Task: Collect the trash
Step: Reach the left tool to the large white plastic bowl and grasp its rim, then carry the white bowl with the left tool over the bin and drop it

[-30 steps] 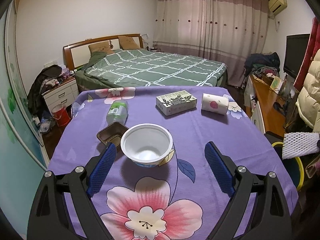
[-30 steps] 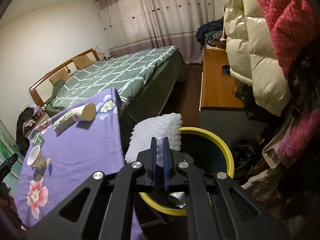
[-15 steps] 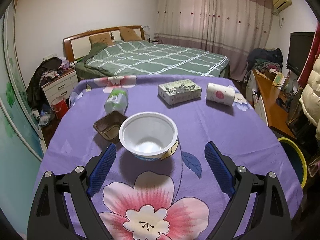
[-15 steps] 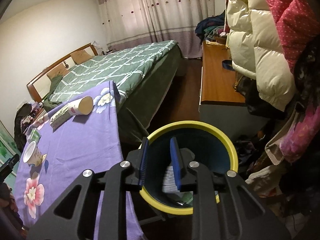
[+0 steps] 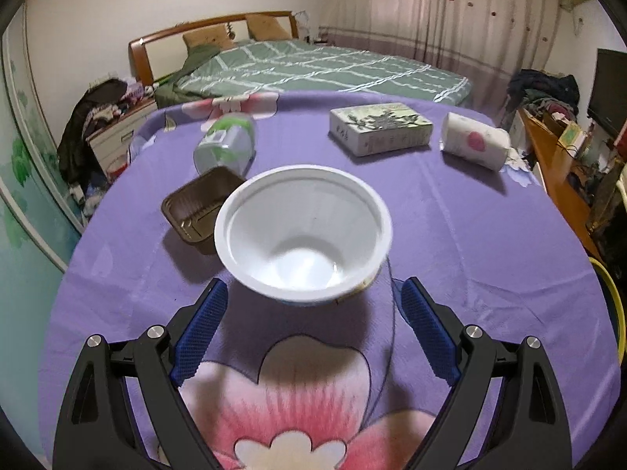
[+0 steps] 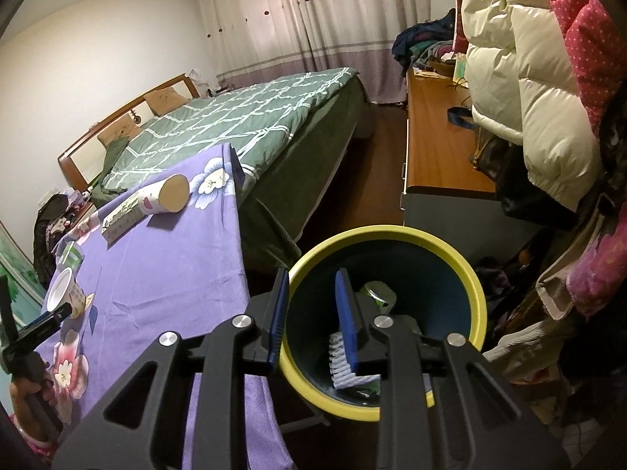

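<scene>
just ahead of the left gripper [image 5: 311, 327] — jaws spread — sits the bowl [image 5: 303, 231].

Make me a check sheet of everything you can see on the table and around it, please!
Surface: purple floral tablecloth, covered table.
Job's things: white bowl upright; brown tray beside it; green-labelled bottle, carton and paper cup lying down; yellow-rimmed bin holding white foam netting and a can.
Clutter: nothing seen.
Claws: left claw open, facing the bowl; right claw open over the bin.
Cables: nothing seen.
Surroundings: bed, curtains, hanging coats.
</scene>
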`<state>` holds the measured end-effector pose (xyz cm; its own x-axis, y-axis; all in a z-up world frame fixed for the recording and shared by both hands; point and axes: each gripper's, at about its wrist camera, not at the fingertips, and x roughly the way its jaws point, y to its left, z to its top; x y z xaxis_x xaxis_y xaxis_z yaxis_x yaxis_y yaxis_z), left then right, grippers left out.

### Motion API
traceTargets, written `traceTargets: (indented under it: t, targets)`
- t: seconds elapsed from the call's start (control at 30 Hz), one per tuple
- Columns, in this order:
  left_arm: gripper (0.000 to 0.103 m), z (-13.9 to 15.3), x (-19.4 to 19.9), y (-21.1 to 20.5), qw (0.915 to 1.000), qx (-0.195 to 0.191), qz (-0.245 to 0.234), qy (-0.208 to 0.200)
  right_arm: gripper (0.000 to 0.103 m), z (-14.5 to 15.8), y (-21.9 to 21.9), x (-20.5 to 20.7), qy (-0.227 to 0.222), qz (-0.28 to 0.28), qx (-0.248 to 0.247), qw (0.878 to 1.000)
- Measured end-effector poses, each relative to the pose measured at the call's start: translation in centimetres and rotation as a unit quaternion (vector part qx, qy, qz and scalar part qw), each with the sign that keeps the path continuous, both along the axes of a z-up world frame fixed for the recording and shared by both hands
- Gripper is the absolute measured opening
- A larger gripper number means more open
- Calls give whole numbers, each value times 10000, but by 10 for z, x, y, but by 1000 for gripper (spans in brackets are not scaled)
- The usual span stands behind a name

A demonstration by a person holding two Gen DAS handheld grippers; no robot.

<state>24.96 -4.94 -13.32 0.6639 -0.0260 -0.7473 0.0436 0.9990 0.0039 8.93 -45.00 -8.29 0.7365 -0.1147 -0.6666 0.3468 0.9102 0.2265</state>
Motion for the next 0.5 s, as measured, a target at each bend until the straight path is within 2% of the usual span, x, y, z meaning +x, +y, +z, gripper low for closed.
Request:
traceTargets:
  t: [0.33, 0.43, 0.5]
  targets:
    - [88, -12, 27, 7, 9994, -90, 339, 44, 24, -5, -3, 2, 53, 12, 67, 10000]
    - [80, -10, 31, 6, 9994, -124, 314, -38, 24, -8, -3, 4, 77, 34, 87, 9999]
    - [80, -7, 29, 5, 9995, -104, 272, -105, 24, -9, -3, 6, 91, 54, 97, 9999]
